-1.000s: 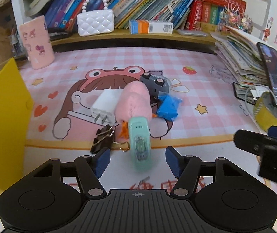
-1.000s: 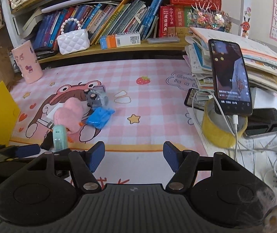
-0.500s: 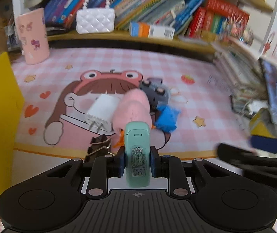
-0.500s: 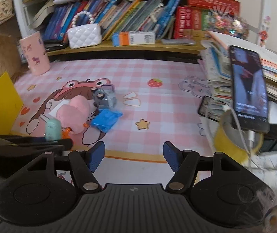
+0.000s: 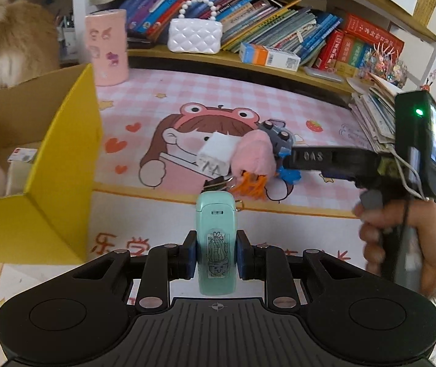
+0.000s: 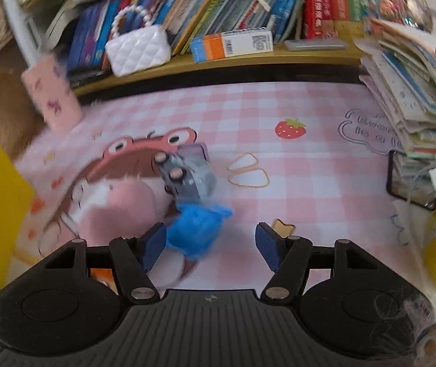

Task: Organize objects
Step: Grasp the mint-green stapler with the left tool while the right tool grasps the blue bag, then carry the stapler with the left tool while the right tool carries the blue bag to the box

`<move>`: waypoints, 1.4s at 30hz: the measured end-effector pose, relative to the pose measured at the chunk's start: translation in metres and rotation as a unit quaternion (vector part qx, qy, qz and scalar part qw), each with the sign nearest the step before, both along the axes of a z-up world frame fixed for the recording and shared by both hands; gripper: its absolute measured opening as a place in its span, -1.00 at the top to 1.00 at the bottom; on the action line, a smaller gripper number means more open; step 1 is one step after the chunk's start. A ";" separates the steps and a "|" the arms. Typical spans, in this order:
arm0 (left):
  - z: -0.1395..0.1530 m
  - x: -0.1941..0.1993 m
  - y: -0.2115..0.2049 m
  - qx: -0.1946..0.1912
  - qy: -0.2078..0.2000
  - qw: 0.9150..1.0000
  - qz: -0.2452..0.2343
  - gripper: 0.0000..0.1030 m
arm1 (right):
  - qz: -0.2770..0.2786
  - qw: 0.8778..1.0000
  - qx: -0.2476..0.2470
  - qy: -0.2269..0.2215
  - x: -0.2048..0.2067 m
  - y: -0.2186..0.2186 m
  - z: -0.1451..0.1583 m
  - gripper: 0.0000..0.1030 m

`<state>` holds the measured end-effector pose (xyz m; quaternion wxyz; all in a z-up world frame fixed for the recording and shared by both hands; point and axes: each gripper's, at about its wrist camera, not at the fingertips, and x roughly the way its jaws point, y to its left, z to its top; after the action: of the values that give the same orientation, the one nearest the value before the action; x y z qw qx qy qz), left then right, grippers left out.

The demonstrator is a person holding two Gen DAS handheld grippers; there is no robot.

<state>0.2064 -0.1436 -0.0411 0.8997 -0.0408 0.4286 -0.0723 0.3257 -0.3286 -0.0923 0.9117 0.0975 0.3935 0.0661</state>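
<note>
Two grippers: left gripper (image 5: 215, 258) pinching mint stapler (image 5: 215, 244) beside yellow box (image 5: 65, 165), right gripper (image 6: 210, 246) closing, empty

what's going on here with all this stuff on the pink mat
A person is tidying a desk with two handheld grippers. The left gripper is shut on a mint green case, near an open yellow box. The right gripper, jaws closing, reaches toward the blue toy in the pile.
</note>
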 end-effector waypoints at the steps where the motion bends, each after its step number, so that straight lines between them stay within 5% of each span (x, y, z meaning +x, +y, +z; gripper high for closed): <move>1: 0.001 -0.002 0.002 -0.001 0.000 1.000 0.002 0.55 | -0.002 1.000 0.001 0.000 0.003 0.003 0.000 -0.21; 12: 0.015 -0.018 0.013 -0.002 -0.020 1.000 0.002 0.55 | 0.008 0.999 -0.040 0.010 0.009 0.020 -0.008 0.26; 31: 0.036 -0.060 0.055 -0.034 -0.062 0.997 -0.014 0.55 | 0.019 0.998 -0.029 -0.046 -0.123 0.053 0.073 0.27; 42: 0.043 -0.099 0.115 -0.039 -0.087 0.995 -0.033 0.55 | 0.048 0.997 -0.052 -0.026 -0.193 0.134 0.070 0.27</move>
<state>0.1070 -0.0283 0.0024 0.9282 -0.0557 0.3470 -0.1219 0.1330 -0.1950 -0.0219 0.9212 0.0289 0.3772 0.0912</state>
